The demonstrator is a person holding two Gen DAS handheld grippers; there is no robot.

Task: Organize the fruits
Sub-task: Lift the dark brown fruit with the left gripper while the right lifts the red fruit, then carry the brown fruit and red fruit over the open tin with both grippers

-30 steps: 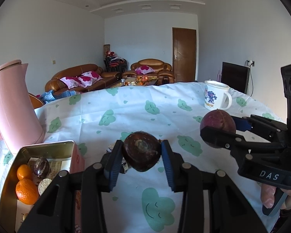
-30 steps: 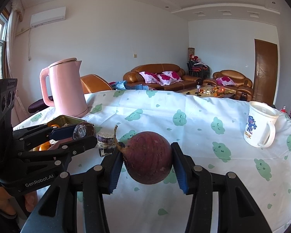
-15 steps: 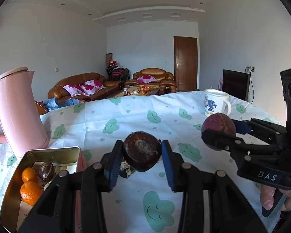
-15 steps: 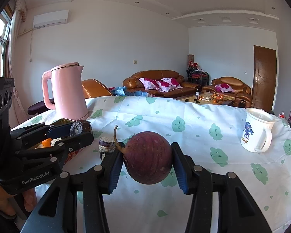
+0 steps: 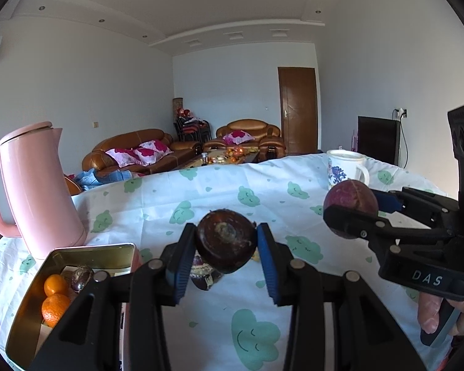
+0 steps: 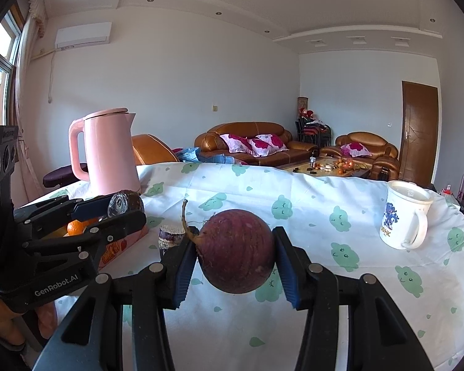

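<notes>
My left gripper (image 5: pixel 226 255) is shut on a dark brown round fruit (image 5: pixel 226 244), held above the tablecloth. My right gripper (image 6: pixel 235 258) is shut on a larger purple-red fruit with a thin stem (image 6: pixel 235 255). In the left wrist view the right gripper (image 5: pixel 352 210) shows at the right with its purple fruit (image 5: pixel 351 199). In the right wrist view the left gripper (image 6: pixel 123 211) shows at the left, over the tin. A gold tin box (image 5: pixel 86 255) at lower left holds two oranges (image 5: pixel 55 307) and a dark fruit (image 5: pixel 81 281).
A pink kettle (image 5: pixel 37 188) stands behind the tin. A white mug with a blue print (image 6: pixel 403 221) stands at the right of the table. A small dark wrapped item (image 6: pixel 170 236) lies on the cloud-print tablecloth (image 5: pixel 219 194) beside the tin. A person's fingers (image 5: pixel 430 313) hold the right handle.
Both cameras have tipped slightly upward, so the table and tin sit lower in view. Both fruits stay gripped and the hands have hardly moved.
</notes>
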